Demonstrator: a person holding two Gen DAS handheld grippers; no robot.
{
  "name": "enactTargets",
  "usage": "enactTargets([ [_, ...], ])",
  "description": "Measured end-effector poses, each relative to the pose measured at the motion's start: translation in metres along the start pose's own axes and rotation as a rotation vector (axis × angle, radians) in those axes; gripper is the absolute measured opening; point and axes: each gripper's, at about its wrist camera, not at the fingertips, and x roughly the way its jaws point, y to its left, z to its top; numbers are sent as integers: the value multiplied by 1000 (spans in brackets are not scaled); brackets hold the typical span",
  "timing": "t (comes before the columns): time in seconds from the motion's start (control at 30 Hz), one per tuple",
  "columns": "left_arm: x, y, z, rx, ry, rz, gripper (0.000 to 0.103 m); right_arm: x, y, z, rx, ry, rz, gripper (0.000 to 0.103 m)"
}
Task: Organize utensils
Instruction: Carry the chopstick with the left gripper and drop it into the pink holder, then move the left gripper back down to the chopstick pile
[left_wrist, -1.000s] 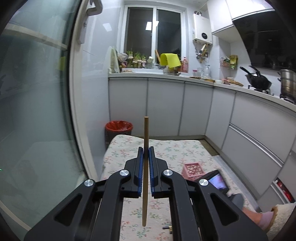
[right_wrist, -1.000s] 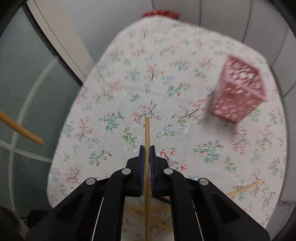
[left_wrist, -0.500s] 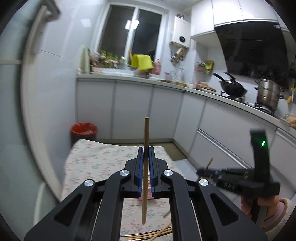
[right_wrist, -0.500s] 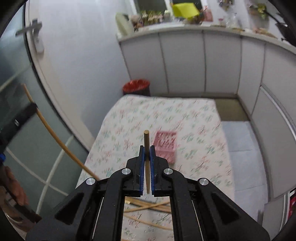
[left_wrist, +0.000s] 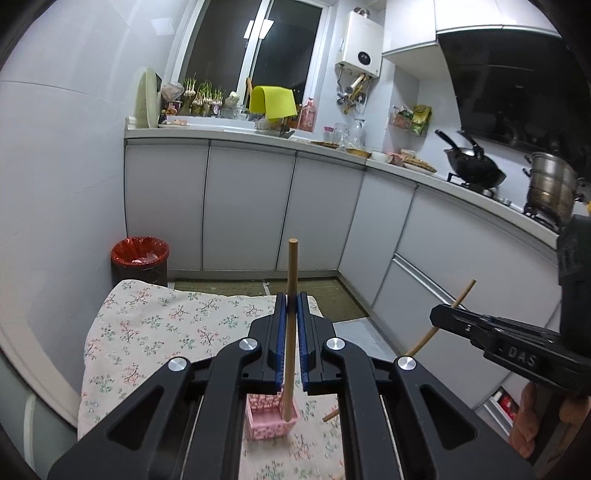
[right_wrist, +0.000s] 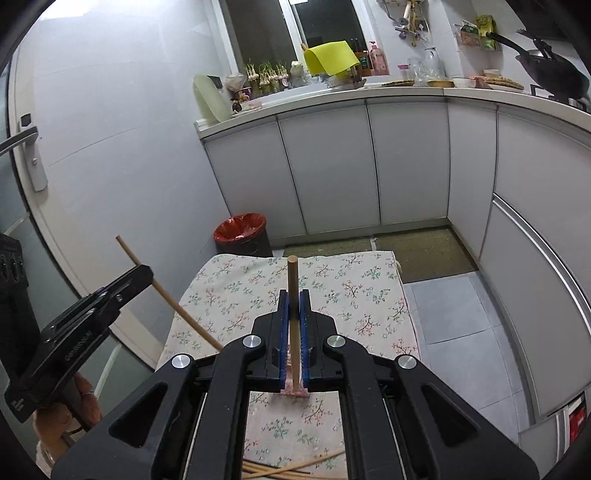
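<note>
Above a floral tablecloth (left_wrist: 147, 332), the left gripper (left_wrist: 291, 325) is clamping one upright chopstick (left_wrist: 290, 314) over a pink basket (left_wrist: 269, 415), while the right gripper (right_wrist: 294, 321) is pinching a second chopstick (right_wrist: 293, 321); spare chopsticks (right_wrist: 291, 469) are lying below.

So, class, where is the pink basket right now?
In the left wrist view, the pink basket stands on the floral tablecloth, just below the left tongs, with their chopstick's lower end over it.

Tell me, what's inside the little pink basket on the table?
From the left claw, the pink basket looks open on top, and the bottom end of the claw's wooden chopstick seems to dip into it. Nothing else shows inside, but the claw hides part of it.
</note>
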Motion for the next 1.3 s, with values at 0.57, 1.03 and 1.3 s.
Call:
enactTargets([
  [0.57,12,50,-27,-113,-72,45,41,54,10,1,-19,-1,10,4],
  [1.03,-33,80,-35,-141,-182,170,52,101,35,-17,-55,66,-1,8],
  [1.3,-44,79,-35,-134,-169,208,57,85,37,-17,-34,39,-55,34],
])
